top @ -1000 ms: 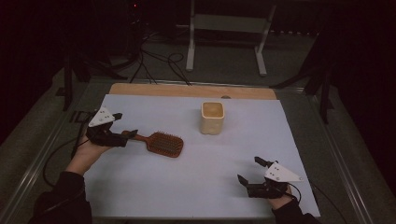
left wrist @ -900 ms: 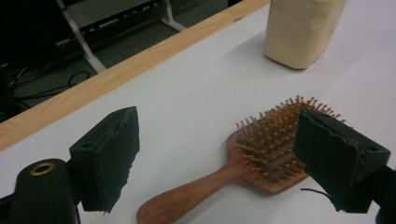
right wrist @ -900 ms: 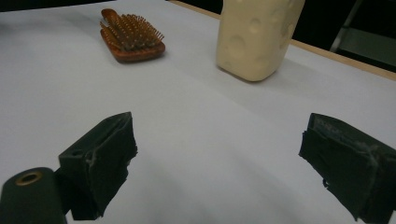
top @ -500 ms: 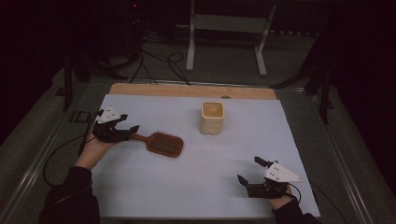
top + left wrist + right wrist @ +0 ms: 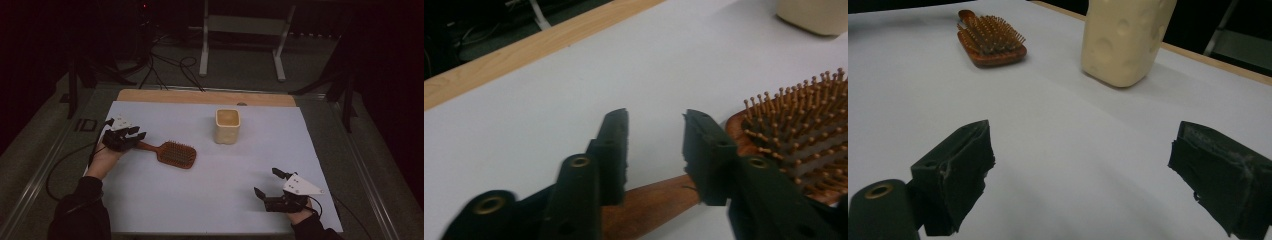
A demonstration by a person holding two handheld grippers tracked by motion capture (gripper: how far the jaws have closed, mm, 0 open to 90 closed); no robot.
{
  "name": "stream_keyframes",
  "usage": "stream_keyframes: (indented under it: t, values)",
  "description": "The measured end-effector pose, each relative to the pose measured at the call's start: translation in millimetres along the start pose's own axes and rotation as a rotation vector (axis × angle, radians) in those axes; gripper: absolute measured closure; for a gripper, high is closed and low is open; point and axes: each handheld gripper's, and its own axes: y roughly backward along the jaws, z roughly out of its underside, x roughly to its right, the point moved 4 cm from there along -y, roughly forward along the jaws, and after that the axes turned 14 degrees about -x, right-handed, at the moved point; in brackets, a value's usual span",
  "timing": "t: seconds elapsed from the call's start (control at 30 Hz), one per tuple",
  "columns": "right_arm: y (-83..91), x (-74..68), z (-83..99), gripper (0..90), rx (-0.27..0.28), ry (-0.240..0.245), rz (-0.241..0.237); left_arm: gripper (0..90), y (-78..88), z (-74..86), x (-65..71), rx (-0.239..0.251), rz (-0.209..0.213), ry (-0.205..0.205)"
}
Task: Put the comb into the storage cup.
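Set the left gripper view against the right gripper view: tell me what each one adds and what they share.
Left gripper view: the left gripper, jaws just closing, with the brush handle low between them, grip unclear. Right gripper view: the right gripper, jaws wide apart over bare sheet, and the dimpled side of the cup. Both: brush, cup, sheet, wooden edge.

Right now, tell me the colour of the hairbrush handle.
Reddish-brown wood. The handle shows best in the left gripper view.
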Motion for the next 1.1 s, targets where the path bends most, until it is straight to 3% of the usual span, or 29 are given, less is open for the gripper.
stream_keyframes:
  t: [0.4,0.7,1.1]
  values:
    - [0.0,0.4,0.1,9.2,0.001,-0.005,-0.006,89.5,-23.9,2.3,-4.1,-0.070,-0.010,-0.010]
    - [-0.1,0.3,0.0,9.2,0.002,-0.006,-0.009,90.0,-36.3,0.6,-3.2,-0.143,-0.019,-0.043]
    - [0.5,1.5,0.0,9.2,0.008,-0.012,-0.012,90.0,-44.9,2.4,-0.7,-0.220,0.014,-0.074]
